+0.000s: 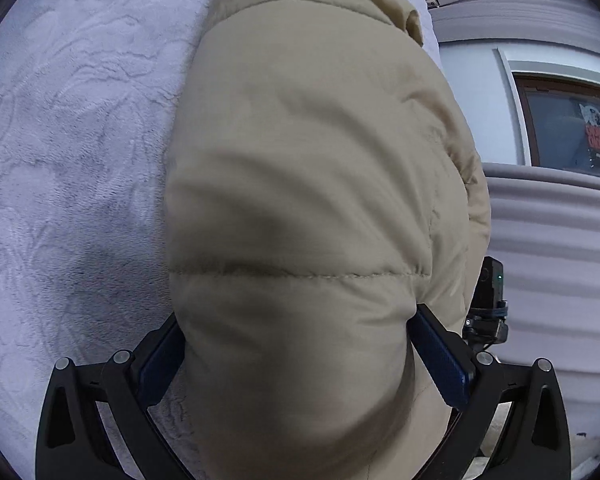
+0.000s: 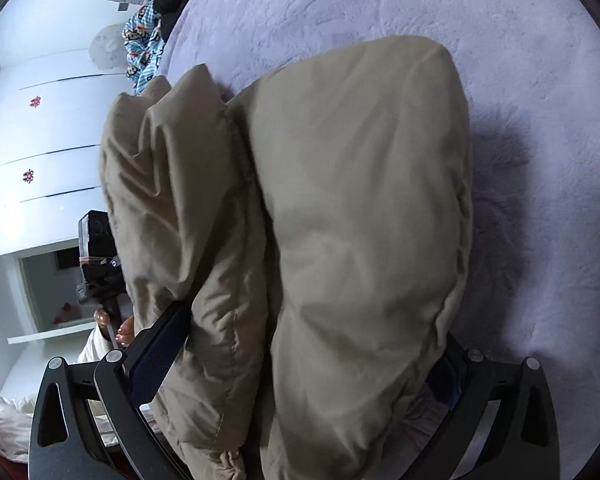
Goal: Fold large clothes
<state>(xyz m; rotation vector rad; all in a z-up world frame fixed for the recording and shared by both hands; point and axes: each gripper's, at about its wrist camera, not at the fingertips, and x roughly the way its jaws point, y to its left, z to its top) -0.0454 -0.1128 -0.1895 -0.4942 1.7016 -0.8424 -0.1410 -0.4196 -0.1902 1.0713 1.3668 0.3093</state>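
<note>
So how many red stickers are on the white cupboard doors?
2. Both small red stickers show in the right wrist view on the glossy white cupboard doors: one higher up, one lower down. The puffy beige jacket may hide others.

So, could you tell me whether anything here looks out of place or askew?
Nothing looks damaged or spilled. The beige puffer jacket is bunched into uneven thick rolls on the lavender blanket, not a flat fold, with the left claw and right claw both clamped on it.
</note>
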